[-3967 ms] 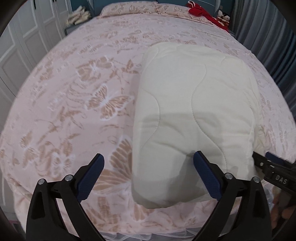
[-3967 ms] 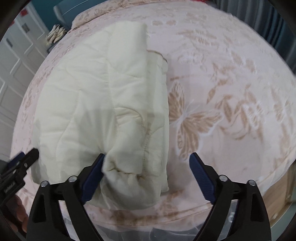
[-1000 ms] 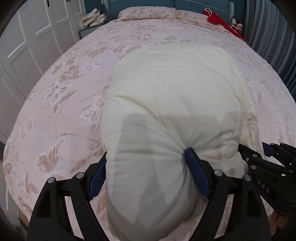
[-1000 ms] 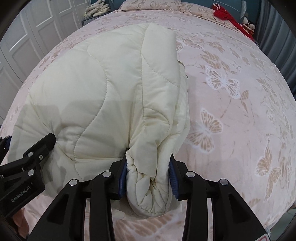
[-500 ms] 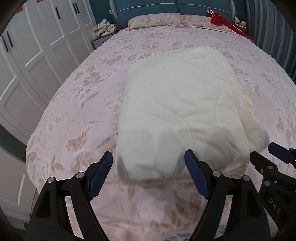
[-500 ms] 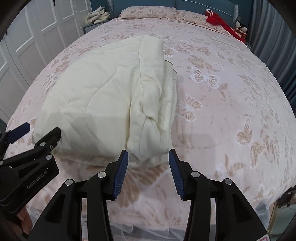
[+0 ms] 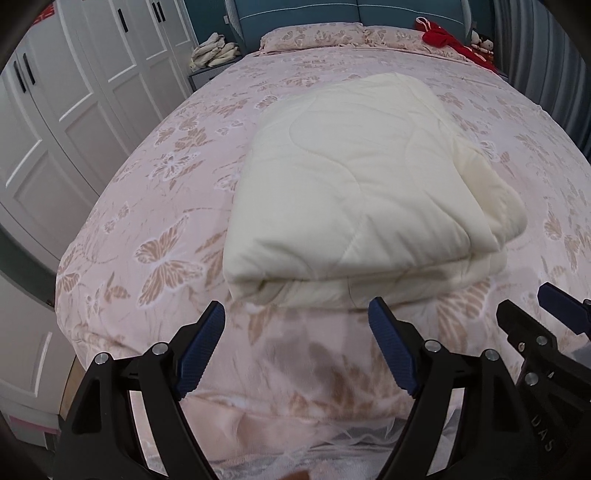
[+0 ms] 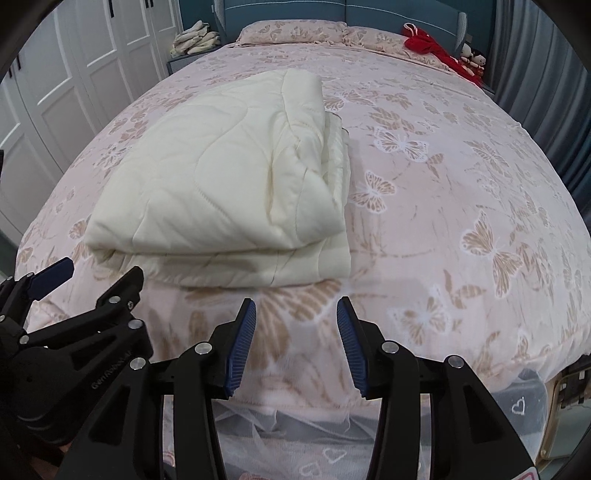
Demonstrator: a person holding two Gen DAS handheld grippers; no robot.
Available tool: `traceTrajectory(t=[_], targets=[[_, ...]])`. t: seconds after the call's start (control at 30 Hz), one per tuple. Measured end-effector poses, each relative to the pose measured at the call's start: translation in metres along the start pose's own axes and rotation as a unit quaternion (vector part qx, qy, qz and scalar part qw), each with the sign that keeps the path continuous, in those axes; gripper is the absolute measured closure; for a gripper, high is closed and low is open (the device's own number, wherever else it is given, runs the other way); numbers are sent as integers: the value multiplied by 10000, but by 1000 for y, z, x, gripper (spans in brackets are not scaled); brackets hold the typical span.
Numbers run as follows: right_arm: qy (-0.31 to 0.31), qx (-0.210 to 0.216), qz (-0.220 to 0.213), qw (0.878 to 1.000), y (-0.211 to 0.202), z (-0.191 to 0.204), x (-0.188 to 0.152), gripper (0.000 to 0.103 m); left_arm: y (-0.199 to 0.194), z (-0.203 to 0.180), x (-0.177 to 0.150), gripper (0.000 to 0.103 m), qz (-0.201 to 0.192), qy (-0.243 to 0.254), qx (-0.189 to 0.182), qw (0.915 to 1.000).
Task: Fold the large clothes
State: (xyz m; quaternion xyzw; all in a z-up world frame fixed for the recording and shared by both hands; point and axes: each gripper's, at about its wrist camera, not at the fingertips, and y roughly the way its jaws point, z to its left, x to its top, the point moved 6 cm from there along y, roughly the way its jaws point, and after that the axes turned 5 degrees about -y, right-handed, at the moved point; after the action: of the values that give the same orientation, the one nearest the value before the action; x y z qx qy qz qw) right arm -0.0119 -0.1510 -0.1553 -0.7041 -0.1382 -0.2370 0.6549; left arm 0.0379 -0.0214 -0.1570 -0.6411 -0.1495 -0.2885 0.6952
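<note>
A cream quilted garment (image 7: 351,192) lies folded in a thick rectangle on the pink butterfly-print bed cover (image 7: 147,229). In the right wrist view the same garment (image 8: 221,184) shows a rolled layer along its right side. My left gripper (image 7: 295,306) stands open just short of the garment's near folded edge, with nothing between its blue pads. My right gripper (image 8: 296,302) is open too, narrower, over bare bed cover (image 8: 461,184) in front of the garment's near right corner. Each gripper shows at the edge of the other's view.
White wardrobe doors (image 7: 74,92) run along the left. Pillows (image 7: 314,35) and a red cloth (image 7: 443,37) lie at the headboard, and a pile of pale cloth (image 7: 214,51) sits on a nightstand. Grey curtains (image 7: 546,55) hang on the right. The bed's front edge is right below the grippers.
A second ago both grippers were shut on the garment's near edge, lifted. They have let go and drawn back toward the foot of the bed; the garment now lies flat.
</note>
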Motion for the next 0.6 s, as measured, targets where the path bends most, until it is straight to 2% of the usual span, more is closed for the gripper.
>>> traceTrajectory(t=[0.3, 0.6], targets=[[-5, -15, -18, 10000, -4, 2, -11, 58, -6, 1, -15, 26, -6, -27, 110, 9999], [-14, -37, -126, 9999, -12, 6, -15, 58, -10, 4, -21, 26, 37, -138, 69, 9999]])
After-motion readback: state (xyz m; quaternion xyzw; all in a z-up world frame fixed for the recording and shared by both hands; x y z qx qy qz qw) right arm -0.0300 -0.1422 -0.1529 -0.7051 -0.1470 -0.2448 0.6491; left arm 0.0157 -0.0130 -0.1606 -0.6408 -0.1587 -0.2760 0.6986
